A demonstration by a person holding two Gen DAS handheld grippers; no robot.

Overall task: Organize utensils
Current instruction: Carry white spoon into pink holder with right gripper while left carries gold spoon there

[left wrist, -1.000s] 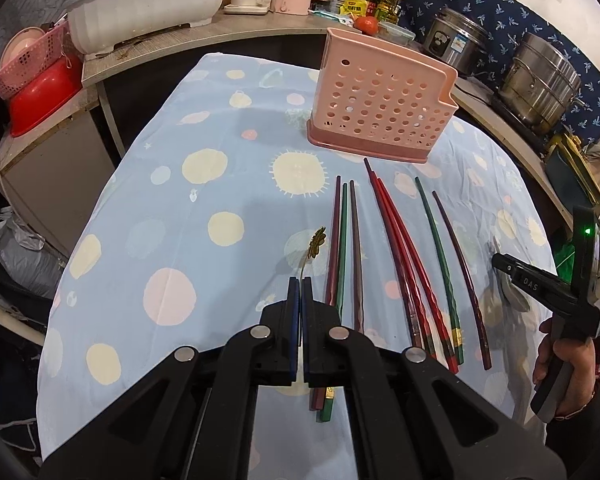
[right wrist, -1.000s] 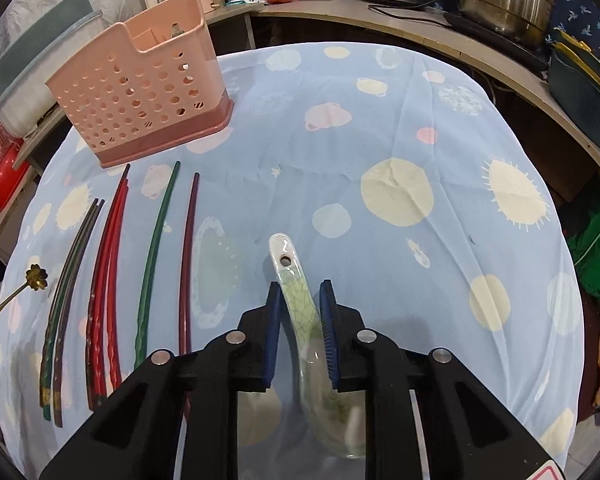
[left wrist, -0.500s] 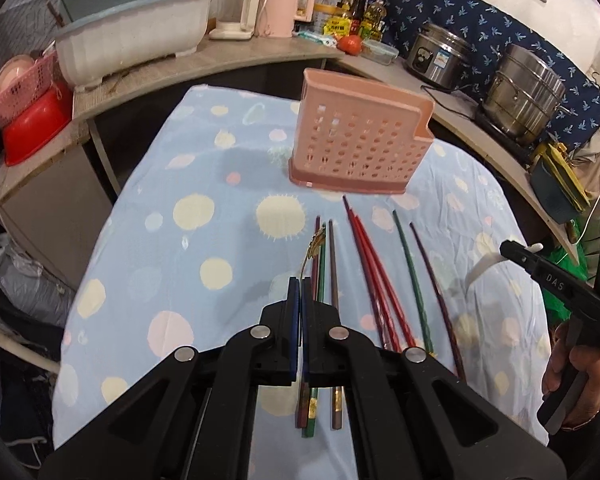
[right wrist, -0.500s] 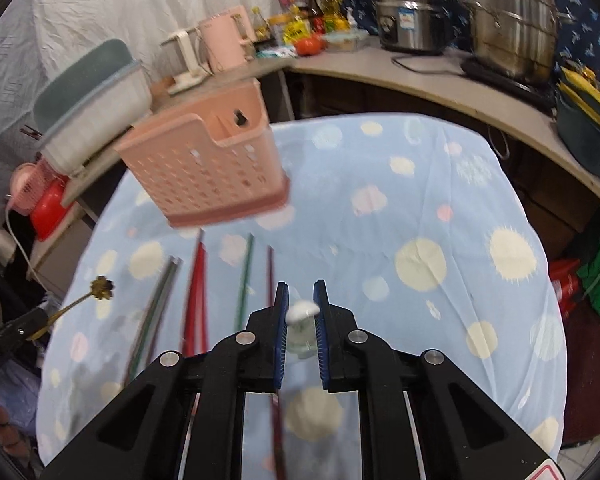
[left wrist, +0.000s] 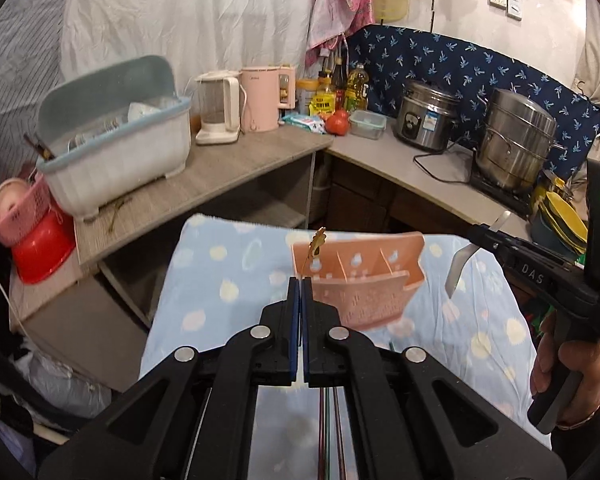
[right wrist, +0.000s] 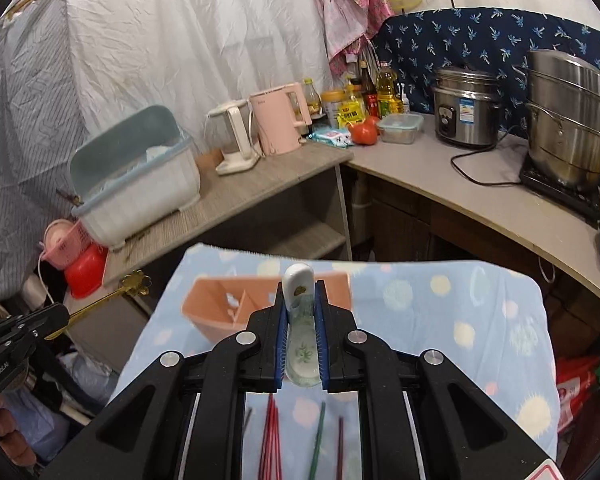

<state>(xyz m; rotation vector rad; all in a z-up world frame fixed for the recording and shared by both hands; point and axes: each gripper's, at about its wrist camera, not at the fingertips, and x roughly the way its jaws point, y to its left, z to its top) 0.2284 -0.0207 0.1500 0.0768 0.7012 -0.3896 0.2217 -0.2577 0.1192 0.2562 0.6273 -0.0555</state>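
My left gripper is shut on a thin gold spoon whose flower-shaped end sticks up past the fingertips. It hangs above the pink perforated utensil caddy on the spotted tablecloth. My right gripper is shut on a white ceramic spoon, handle end up, also over the caddy. In the left wrist view the right gripper holds the ceramic spoon at the right. In the right wrist view the left gripper carries the gold spoon. Several chopsticks lie on the cloth below.
A grey counter wraps behind the table with a white-and-blue dish box, two kettles, bottles, a rice cooker and a steel steamer pot. A red basin and pink basket sit at the left. A hand grips the right tool.
Both grippers have risen off the table with their spoons, the ceramic spoon lifted from the cloth. The views tilted up; the caddy now sits right under the fingertips and the chopsticks fell behind.
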